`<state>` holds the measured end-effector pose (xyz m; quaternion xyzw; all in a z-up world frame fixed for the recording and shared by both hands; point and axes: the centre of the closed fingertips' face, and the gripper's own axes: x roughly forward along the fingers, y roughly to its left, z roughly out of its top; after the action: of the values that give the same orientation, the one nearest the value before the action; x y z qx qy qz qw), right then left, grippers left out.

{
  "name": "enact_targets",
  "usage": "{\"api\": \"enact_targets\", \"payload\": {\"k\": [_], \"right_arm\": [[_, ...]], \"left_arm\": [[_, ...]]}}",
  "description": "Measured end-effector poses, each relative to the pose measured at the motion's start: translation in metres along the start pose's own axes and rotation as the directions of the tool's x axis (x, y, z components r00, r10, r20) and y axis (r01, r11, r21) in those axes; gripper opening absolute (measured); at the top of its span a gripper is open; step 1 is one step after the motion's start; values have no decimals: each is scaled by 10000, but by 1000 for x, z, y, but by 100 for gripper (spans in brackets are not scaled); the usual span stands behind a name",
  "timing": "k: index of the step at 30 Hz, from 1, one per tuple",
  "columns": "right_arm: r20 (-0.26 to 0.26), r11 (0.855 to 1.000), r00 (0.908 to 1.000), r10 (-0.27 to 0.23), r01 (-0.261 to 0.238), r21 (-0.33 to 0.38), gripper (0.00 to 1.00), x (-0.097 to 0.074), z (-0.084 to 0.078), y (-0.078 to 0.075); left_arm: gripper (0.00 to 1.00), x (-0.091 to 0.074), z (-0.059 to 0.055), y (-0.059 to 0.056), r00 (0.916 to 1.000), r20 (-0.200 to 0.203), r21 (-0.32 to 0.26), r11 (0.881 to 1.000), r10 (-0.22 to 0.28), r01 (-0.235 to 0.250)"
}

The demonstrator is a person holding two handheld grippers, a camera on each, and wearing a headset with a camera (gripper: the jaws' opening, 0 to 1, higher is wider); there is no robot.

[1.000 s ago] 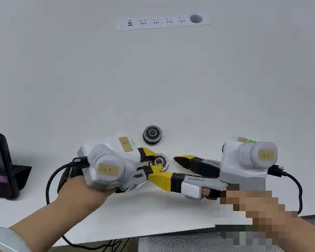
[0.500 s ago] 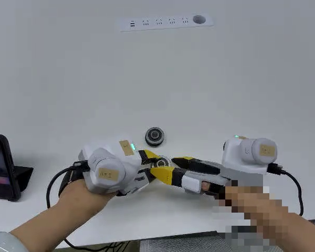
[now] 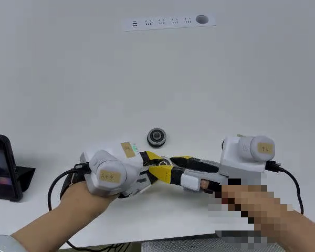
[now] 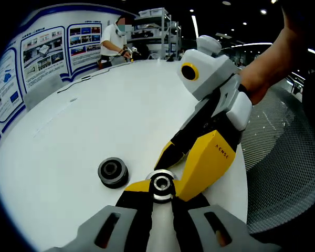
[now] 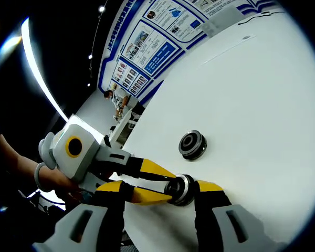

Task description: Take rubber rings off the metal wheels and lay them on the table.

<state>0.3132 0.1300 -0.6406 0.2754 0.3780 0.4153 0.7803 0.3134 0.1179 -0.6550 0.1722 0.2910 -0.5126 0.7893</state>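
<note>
Since a second ago the right gripper has slid leftward to meet the other's tips. At the table's left edge stands a phone. Near the front edge, the left gripper has its jaws clamped on a metal wheel, and the right gripper's jaws pinch that same wheel. Just behind lies a second wheel with its black ring on, and bare tabletop spreads beyond and rightward.

Small dark lettering on the yellow side of the right gripper reads roughly "ACNSC", though it is not sharp enough to be sure. The tan stickers on the gripper housings carry handwriting too small to read. The print on the wall posters is blurred.
</note>
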Motion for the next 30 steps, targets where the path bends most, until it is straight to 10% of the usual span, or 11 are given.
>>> {"api": "enact_targets", "payload": {"k": [30], "right_arm": [[-246,9975,9986,475,-461,537,49,-14,-10,6]], "left_arm": [[13,0,-1,-1,10000,49,-98,10000,12,-11]]}}
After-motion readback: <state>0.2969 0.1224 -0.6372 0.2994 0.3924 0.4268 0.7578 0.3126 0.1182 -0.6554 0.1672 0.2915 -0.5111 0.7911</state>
